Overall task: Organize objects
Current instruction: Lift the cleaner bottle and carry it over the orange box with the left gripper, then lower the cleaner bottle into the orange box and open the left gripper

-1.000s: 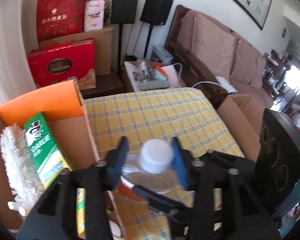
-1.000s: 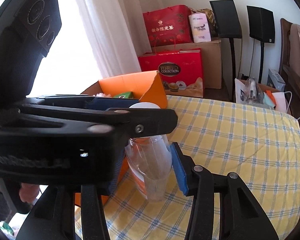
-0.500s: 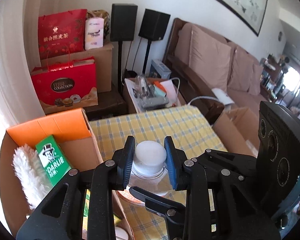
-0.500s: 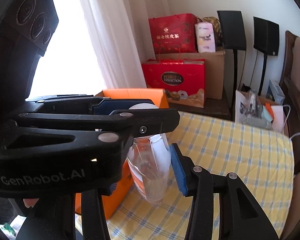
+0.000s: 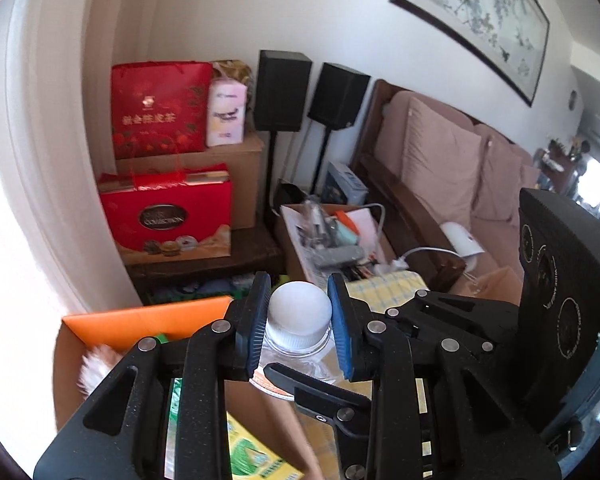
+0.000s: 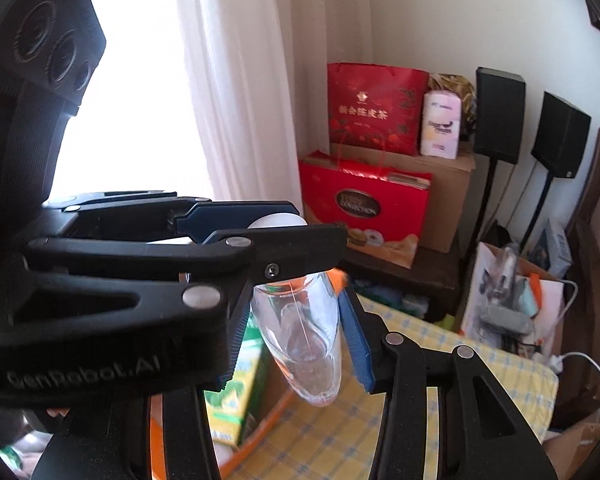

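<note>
A clear plastic bottle (image 6: 308, 360) with a white cap (image 5: 299, 312) hangs upright in the air, held by both grippers. My left gripper (image 5: 297, 294) is shut on the cap, its blue pads pressing both sides. My right gripper (image 6: 296, 334) is shut on the bottle's clear body lower down. In the right wrist view the left gripper (image 6: 276, 226) reaches in from the left over the cap. Below and to the left stands the orange-lined cardboard box (image 5: 148, 320), holding a green carton (image 6: 236, 380) and a white duster (image 5: 96, 368). The bottle's base is hidden in the left wrist view.
The table under a yellow checked cloth (image 6: 440, 360) lies below. Beyond it are red gift bags (image 5: 164, 216), two black speakers (image 5: 284, 92), an open box of clutter (image 5: 332, 232) and a sofa (image 5: 452, 160). A cardboard box (image 5: 496, 280) stands to the right.
Both grippers have risen with the bottle; the table and orange box have dropped lower in view. The left jaws drew in onto the cap.
</note>
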Action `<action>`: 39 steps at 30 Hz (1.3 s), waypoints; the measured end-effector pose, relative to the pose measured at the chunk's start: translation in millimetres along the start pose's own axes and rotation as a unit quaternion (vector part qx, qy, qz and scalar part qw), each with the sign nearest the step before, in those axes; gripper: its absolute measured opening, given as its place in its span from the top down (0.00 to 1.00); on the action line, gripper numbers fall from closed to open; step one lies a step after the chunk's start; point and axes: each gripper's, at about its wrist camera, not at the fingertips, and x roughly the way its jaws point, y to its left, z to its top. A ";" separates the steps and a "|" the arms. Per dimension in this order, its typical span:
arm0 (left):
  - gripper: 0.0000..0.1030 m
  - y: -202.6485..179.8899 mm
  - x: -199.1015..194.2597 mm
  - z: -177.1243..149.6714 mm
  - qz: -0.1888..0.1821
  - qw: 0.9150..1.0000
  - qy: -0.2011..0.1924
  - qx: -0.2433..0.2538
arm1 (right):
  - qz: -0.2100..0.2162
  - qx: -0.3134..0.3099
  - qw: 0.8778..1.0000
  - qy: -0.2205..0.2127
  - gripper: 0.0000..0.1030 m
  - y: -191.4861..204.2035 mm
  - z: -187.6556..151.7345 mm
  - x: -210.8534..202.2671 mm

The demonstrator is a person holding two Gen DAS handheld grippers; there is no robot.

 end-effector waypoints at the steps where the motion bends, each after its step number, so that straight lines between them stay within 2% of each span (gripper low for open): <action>1: 0.74 5.7 1.5 1.9 0.004 1.000 0.001 -0.004 | 0.001 0.000 1.000 0.000 0.55 1.4 3.0 6.0; 6: 0.74 35.4 19.7 1.5 0.020 1.000 0.009 -0.018 | 0.009 0.012 1.000 0.005 0.54 2.9 9.0 42.8; 14: 0.74 69.0 64.2 -14.3 0.030 0.998 0.041 -0.030 | 0.004 0.023 0.999 0.027 0.55 -1.6 -4.2 99.8; 21: 0.73 83.9 92.8 -31.6 0.030 0.996 0.074 -0.042 | 0.009 0.041 0.998 0.053 0.55 -9.9 -20.8 126.4; 24: 0.71 85.1 96.0 -36.4 0.025 0.996 0.081 -0.037 | 0.005 0.033 0.998 0.051 0.55 -7.7 -25.5 127.2; 27: 0.59 89.1 96.0 -36.8 0.028 0.994 0.091 -0.046 | 0.008 0.035 0.998 0.058 0.54 -8.6 -26.0 126.9; 28: 0.50 90.7 94.6 -37.1 0.031 0.994 0.093 -0.051 | 0.005 0.034 0.998 0.059 0.53 -8.4 -26.2 125.1; 30: 0.46 96.1 89.2 -36.4 0.031 0.993 0.090 -0.066 | 0.001 0.030 0.998 0.057 0.47 -8.6 -26.3 118.7; 32: 0.39 102.8 81.7 -36.3 0.035 0.992 0.086 -0.083 | -0.001 0.029 0.998 0.049 0.43 -8.2 -27.0 107.7; 35: 0.35 108.8 68.3 -37.2 0.036 0.991 0.077 -0.103 | -0.006 0.030 0.999 0.044 0.41 -9.2 -27.9 92.3; 39: 0.33 103.0 53.9 -41.0 0.052 0.991 0.075 -0.100 | -0.016 0.041 0.998 0.038 0.39 -11.1 -31.7 68.0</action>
